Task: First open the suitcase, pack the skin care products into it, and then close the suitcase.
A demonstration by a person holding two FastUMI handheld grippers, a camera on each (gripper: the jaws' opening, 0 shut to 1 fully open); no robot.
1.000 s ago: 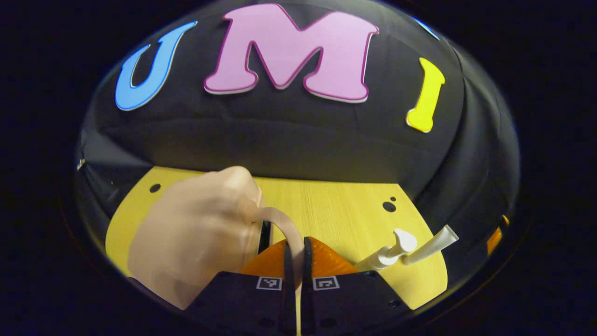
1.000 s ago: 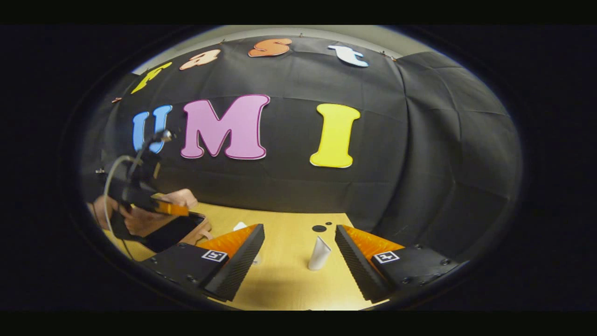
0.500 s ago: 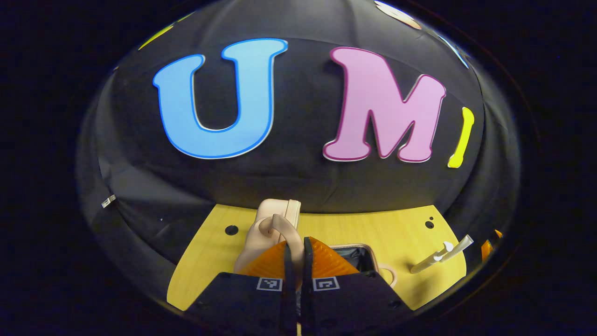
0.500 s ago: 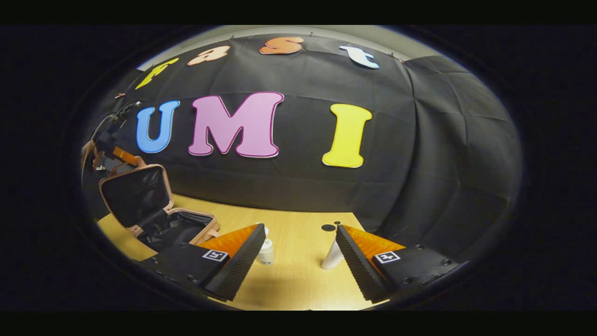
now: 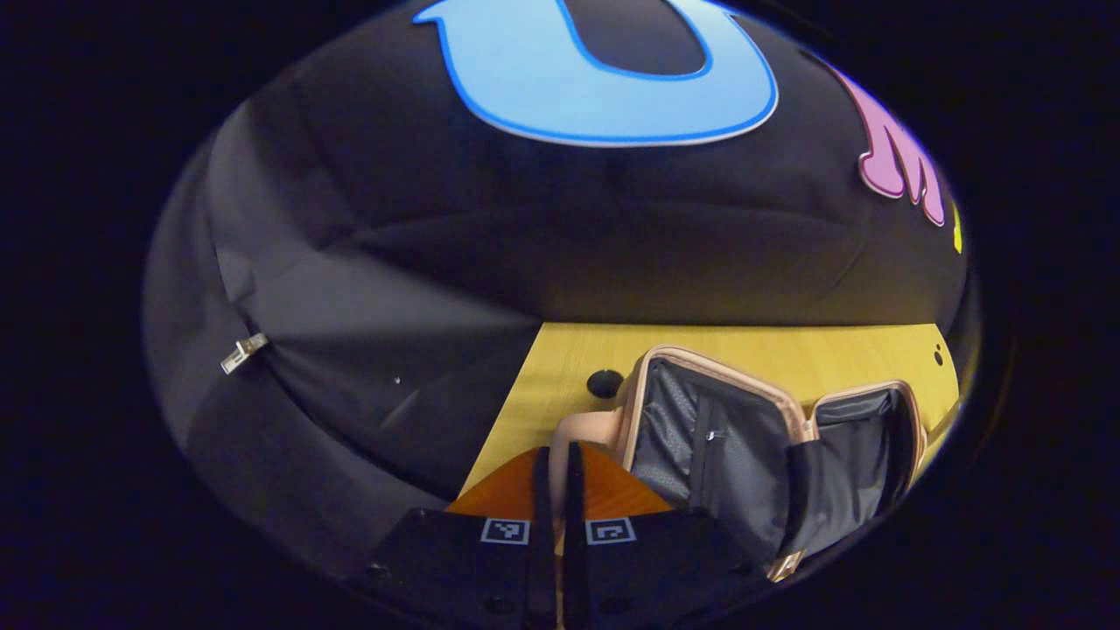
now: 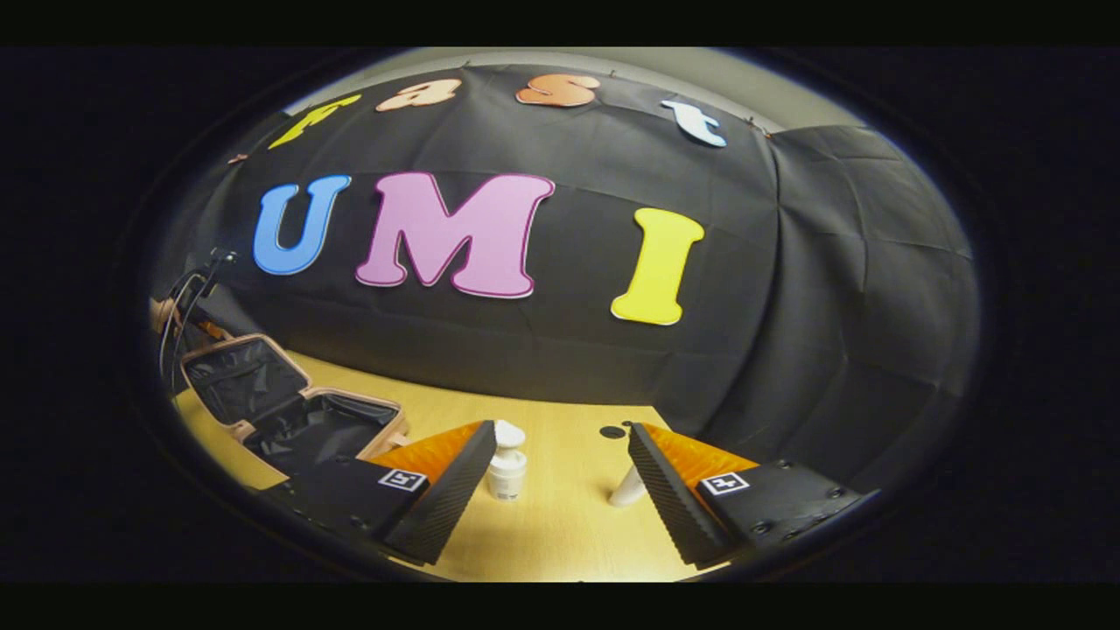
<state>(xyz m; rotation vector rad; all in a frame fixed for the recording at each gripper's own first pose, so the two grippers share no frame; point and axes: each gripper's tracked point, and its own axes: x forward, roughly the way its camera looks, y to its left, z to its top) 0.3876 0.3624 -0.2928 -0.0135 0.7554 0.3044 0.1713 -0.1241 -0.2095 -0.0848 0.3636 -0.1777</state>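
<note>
Since 0.5 s ago the suitcase [image 5: 752, 446] lid has swung from near upright to tilted well back, and the handle has dropped out from between the left claw's fingers. In the left gripper view the left claw [image 5: 556, 464] now has its fingers together with nothing between them; the pale handle [image 5: 582, 433] sits just beyond the tips, contact can't be told. The case lies open on the yellow wooden surface [image 5: 787, 350], dark lining showing in both halves.

In the right gripper view the right claw [image 6: 560, 468] is held low over the near surface, fingers wide apart and holding nothing. A white pump bottle [image 6: 507, 459] stands upright just beside its left finger; a white tube [image 6: 628, 490] is partly hidden behind its right finger. The open suitcase is at far left there, with the left claw and a hand [image 6: 162, 313] behind the lid.

No readable labels on bottle or tube. Square black-and-white markers sit on the claw bodies.
</note>
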